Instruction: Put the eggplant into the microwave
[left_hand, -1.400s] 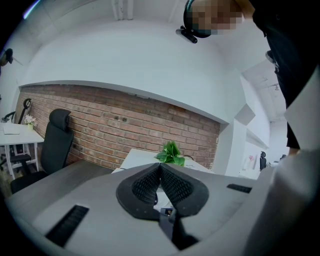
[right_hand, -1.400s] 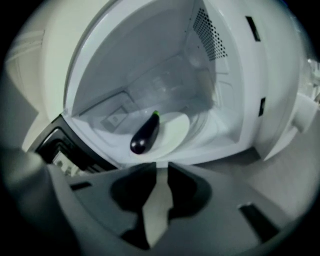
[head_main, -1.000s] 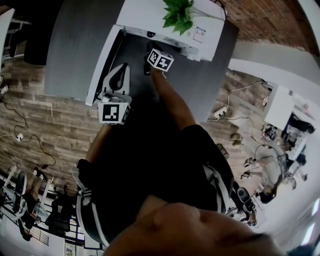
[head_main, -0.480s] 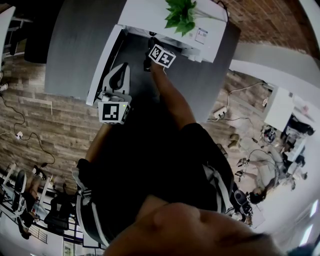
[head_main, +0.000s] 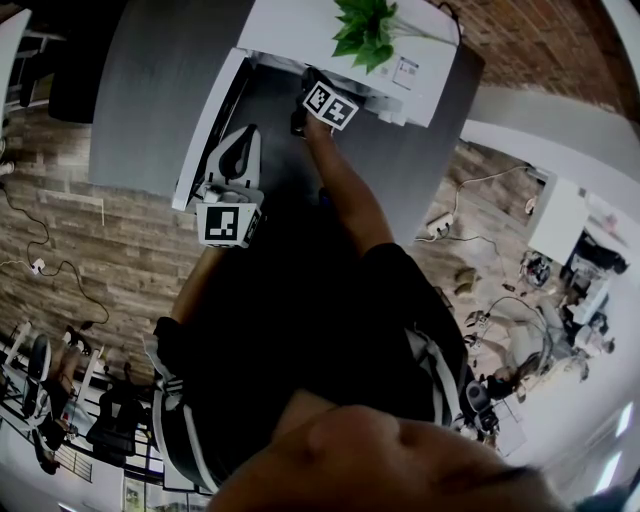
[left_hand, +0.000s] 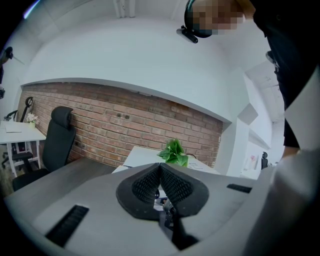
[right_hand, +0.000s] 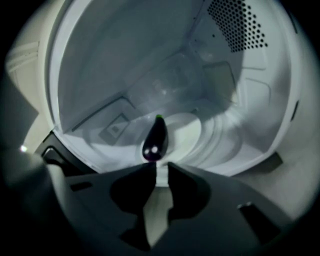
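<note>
- Okay, the right gripper (right_hand: 159, 167) is reaching into the open microwave (right_hand: 125, 60), and white walls fill the right gripper view.
- Its fingers (right_hand: 132, 187) are spread just a little. There's a narrow gap at the tips and nothing sits between them.
- And the eggplant (right_hand: 155, 137) is in! It lies dark and glossy on the round plate (right_hand: 200, 132) at the bottom of the cavity, near the middle of the frame. Its green stem end points toward the back.
- The eggplant sits just past the fingertips, and whether they touch it I can't tell.
- Up in the head view, the right arm (head_main: 345, 195) stretches to the top middle of the frame. The marker cube (head_main: 330, 105) is right at the microwave's mouth, and the door (head_main: 208, 125) is swung open to the left.
- A green plant (head_main: 362, 30) sits on top of the microwave, which stands on a grey surface (head_main: 150, 90).
- The left gripper (left_hand: 160, 167) hangs by the lower end of the door in the head view, its fingers (left_hand: 142, 185) pressed together on nothing.
- In its own view the plant is at the centre, with a brick wall (left_hand: 115, 125) behind and a black chair (left_hand: 57, 145) at the left.
</note>
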